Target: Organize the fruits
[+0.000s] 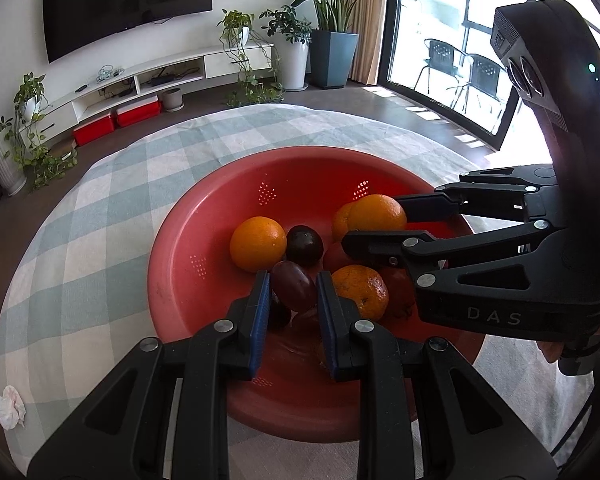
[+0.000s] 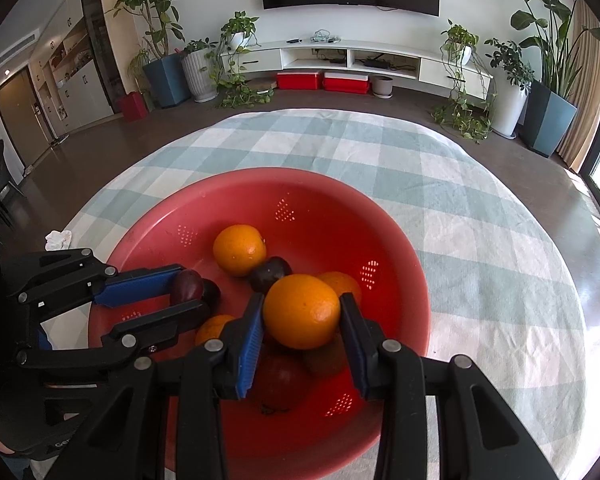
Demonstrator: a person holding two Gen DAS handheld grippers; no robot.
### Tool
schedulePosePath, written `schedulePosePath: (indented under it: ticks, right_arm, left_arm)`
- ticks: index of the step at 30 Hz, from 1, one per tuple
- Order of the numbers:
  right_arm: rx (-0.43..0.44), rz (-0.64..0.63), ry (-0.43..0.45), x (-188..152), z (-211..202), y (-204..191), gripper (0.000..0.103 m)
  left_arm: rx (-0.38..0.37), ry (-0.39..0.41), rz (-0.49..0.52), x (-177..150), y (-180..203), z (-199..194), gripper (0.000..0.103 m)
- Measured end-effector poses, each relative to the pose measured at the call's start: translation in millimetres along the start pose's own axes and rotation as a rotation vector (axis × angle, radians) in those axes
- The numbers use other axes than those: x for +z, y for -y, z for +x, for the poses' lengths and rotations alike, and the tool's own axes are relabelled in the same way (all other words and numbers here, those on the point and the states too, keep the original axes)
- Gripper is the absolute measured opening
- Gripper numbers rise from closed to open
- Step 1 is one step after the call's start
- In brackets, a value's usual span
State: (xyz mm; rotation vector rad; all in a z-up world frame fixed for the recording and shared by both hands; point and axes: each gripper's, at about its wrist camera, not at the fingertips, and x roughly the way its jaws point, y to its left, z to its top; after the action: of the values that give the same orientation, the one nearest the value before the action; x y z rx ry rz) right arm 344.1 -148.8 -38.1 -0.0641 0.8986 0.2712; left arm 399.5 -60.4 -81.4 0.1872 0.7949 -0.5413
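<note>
A red colander bowl (image 1: pixel 172 264) (image 2: pixel 400 240) on the checked tablecloth holds oranges, dark plums and red fruit. My left gripper (image 1: pixel 292 286) (image 2: pixel 186 294) is shut on a dark purple plum (image 1: pixel 294 290) (image 2: pixel 187 286) over the bowl's near side. My right gripper (image 2: pixel 302 312) (image 1: pixel 374 218) is shut on an orange (image 2: pixel 302 311) (image 1: pixel 378 212) above the bowl's middle. A loose orange (image 1: pixel 257 243) (image 2: pixel 239 249) and another plum (image 1: pixel 305 245) (image 2: pixel 270 273) lie at the bowl's far side. A second orange (image 1: pixel 361 291) and red fruit (image 2: pixel 282 380) lie below the grippers.
The round table has a blue-and-white checked cloth (image 1: pixel 100 208) (image 2: pixel 480 220). A crumpled white tissue (image 1: pixel 9 406) (image 2: pixel 59 239) lies near the table's left edge. Beyond are a TV cabinet, potted plants and red boxes on the floor.
</note>
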Motion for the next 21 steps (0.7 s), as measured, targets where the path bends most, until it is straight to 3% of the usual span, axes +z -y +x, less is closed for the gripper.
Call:
schedulePosePath:
  ticks: [6, 10, 21]
  right_arm:
    - [-0.011, -0.002, -0.006, 1, 1, -1, 0.041]
    - [-0.035, -0.008, 0.014, 1, -3, -2, 0.055]
    - [-0.052, -0.019, 0.042, 0, -15, -3, 0.056]
  left_arm:
    - [0.001, 0.0, 0.001, 0, 0, 0, 0.022]
    - [0.002, -0.002, 0.0, 0, 1, 0, 0.022]
    - [0.003, 0.0, 0.0, 0, 1, 0, 0.023]
